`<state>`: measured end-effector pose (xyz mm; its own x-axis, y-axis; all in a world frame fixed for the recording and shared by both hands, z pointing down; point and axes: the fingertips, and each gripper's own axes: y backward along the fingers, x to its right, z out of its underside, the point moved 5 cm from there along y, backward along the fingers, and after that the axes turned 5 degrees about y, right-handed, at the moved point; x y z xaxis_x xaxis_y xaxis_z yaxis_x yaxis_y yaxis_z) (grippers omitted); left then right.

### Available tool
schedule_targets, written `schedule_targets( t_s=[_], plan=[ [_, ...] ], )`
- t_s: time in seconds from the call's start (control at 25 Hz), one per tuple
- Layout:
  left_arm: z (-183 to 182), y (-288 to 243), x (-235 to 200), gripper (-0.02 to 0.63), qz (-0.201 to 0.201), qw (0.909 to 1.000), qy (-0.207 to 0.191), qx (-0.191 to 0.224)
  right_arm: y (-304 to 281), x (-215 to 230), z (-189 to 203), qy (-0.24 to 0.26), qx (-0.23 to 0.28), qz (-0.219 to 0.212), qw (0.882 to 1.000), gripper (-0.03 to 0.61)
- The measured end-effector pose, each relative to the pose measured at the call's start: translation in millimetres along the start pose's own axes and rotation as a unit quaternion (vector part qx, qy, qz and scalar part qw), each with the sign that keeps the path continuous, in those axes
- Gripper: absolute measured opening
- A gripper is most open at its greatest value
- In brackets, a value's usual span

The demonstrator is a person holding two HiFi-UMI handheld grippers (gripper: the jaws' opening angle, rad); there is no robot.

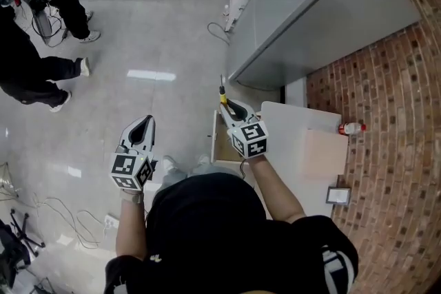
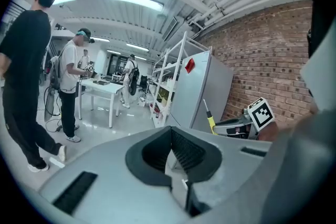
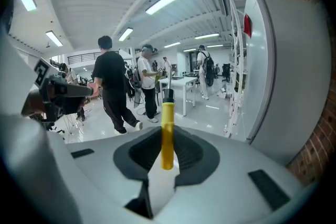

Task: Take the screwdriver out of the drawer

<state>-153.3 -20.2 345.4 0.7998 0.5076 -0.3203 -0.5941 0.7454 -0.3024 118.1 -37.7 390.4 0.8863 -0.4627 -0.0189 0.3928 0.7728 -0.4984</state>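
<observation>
Right gripper (image 3: 167, 141) pinches the yellow screwdriver (image 3: 167, 115) between its 2 jaws, shaft poking past the tips; left gripper (image 2: 171, 150) pressed together, empty.

left gripper (image 1: 146, 123): jaws together, empty; right gripper (image 1: 229, 107): jaws clamped on screwdriver (image 3: 167, 134)

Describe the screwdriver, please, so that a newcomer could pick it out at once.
Beside the brick wall stands a white table with an open drawer. Over it, the right gripper grips the screwdriver: a slim yellow handle with a black collar, the only yellow thing there.
</observation>
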Motion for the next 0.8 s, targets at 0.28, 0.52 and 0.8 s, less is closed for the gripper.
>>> schedule_targets(
  t_s=[0.28,0.52,0.8],
  plan=[
    [-45.1,4.6,3.7,0.003,0.007,0.9985,-0.029,0.046,36.3,0.3,-64.5,0.018,0.089,0.002,0.996,0.078],
    [-80.8,18.8,16.0,0.003,0.01,0.9946,-0.054,0.088,61.8,-2.8,-102.3,0.027,0.146,0.001,0.989,0.078],
    [-105.8,40.6,33.7,0.003,0.014,0.9884,-0.076,0.131,92.5,-16.8,-138.1,0.06,0.204,-0.008,0.977,0.078]
  ],
)
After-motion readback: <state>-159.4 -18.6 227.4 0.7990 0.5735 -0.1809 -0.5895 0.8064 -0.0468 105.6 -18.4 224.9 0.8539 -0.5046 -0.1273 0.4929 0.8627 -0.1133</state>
